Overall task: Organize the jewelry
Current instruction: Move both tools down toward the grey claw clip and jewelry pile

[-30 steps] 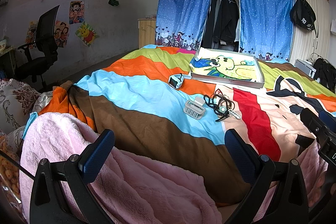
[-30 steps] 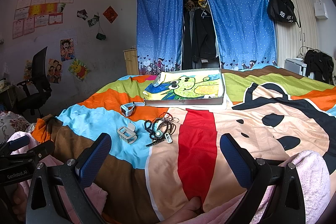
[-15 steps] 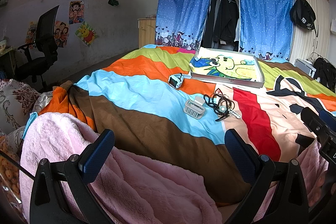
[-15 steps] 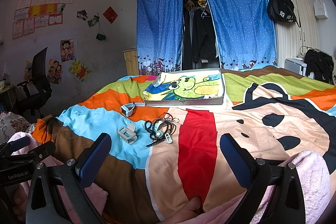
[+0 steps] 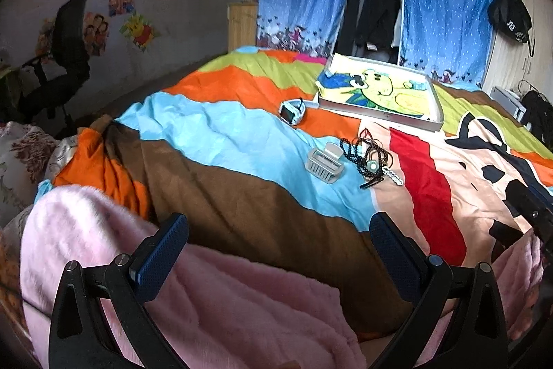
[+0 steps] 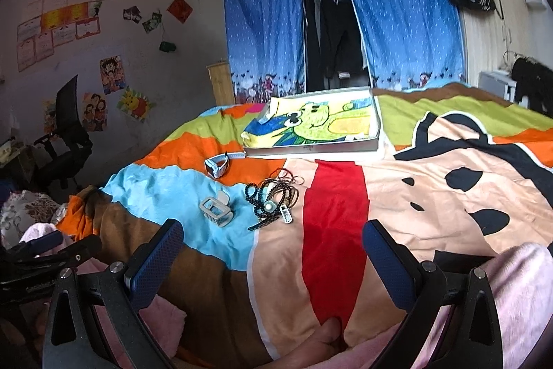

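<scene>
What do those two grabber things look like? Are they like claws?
A bit! Each one has two black, angular plastic arms with round silver screws. The left gripper and right gripper both end in flat, dark blue fingertips covered in tiny bumps. Seen from the side in the right camera, the left gripper's black body carries small white lettering. Pink fluffy fabric, perhaps sleeves, shows behind them.

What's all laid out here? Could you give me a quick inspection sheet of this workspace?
Surface: striped blanket on a bed.
Job's things: bead bracelets, hair clip, watch lie loose in front of the tray, which has a cartoon liner.
Clutter: pink fleece at the near edge.
Grippers: left gripper and right gripper open, empty, short of the items.
Cables: nothing seen.
Surroundings: blue curtains, office chair, wall posters.
</scene>
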